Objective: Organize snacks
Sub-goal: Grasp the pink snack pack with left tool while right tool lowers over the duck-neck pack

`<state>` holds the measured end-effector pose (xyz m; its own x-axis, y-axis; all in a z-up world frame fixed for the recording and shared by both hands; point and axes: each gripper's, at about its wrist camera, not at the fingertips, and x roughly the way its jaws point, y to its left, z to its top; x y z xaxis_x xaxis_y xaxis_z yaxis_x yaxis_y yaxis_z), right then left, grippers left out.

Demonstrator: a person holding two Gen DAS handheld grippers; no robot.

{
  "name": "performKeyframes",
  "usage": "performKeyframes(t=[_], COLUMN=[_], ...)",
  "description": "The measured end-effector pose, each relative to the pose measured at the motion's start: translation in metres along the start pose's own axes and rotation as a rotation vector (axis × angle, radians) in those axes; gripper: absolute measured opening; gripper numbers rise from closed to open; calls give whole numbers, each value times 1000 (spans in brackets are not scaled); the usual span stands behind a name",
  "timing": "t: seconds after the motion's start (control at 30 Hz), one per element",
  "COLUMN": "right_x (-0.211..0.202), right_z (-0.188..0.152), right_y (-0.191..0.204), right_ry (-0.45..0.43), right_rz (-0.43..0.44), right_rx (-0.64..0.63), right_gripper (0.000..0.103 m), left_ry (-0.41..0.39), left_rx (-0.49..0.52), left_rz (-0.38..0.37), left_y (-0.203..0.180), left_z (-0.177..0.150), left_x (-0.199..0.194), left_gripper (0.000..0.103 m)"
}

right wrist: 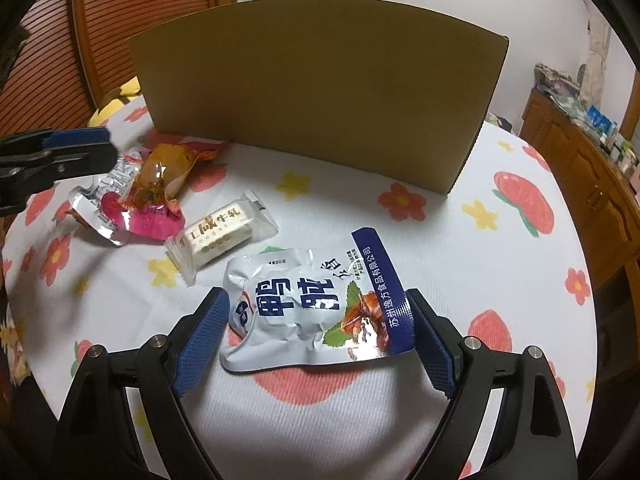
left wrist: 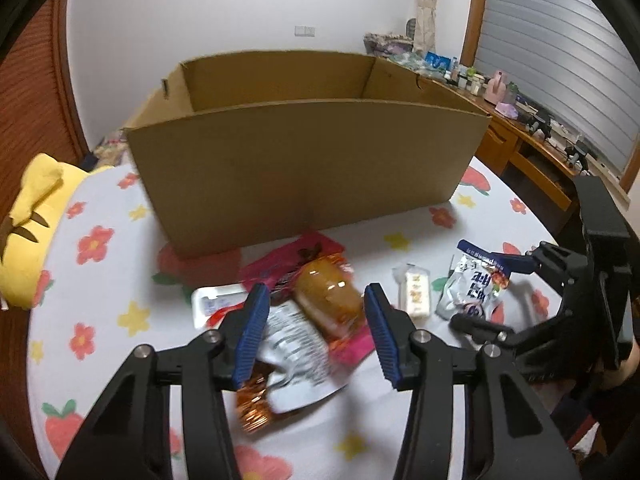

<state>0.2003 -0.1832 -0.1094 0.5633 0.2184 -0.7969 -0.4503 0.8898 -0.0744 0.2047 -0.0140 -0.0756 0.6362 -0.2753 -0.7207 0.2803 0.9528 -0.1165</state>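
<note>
Flowered cloth (right wrist: 500,240) covers the table, and a cardboard box (left wrist: 304,168) stands open-topped across the upper middle of both views, with a cluttered wooden sideboard (left wrist: 532,136) along the right edge.

Low in the right wrist view, the right gripper (right wrist: 316,340) straddles a white-and-blue pouch (right wrist: 316,304) lying flat on the cloth. Its jaws stand apart, one blue pad on each side of the pouch, close to its edges but not clearly pressing. Up and left of the pouch lies a nougat bar (right wrist: 222,236) in clear wrap, near it but apart.

In the left wrist view's lower centre, the left gripper (left wrist: 316,320) hangs over a small heap with its jaws wide apart: an orange-brown snack (left wrist: 328,296) in crinkly wrap sits on a pink packet (left wrist: 296,260), with a silver packet (left wrist: 296,344) just beneath. That part is blurred, so I cannot tell exactly how they overlap.

The pouch looks light and puffy, with slick foil that should buckle under a squeeze. I would pinch it across the flat side seals, not the soft middle, and gently. The wrapped snack seems squashy and its film slippery; the twisted ends or the sides of its body look the safest hold. Everything lies outside the box.
</note>
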Motion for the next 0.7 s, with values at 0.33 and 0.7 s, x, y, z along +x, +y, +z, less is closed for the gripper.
performKeyframes(t=[0.33,0.7], right_x=[0,0], right_z=[0,0], right_y=[0,0], right_ry=[-2,-2], right_rz=[-2,-3], right_rx=[3,3], right_gripper=[90,90], left_ry=[119,139], left_rx=[-22,7], left_rz=[26,59], left_y=[-9,-14], left_z=[10,12], left_x=[37,53], left_gripper=[63,57])
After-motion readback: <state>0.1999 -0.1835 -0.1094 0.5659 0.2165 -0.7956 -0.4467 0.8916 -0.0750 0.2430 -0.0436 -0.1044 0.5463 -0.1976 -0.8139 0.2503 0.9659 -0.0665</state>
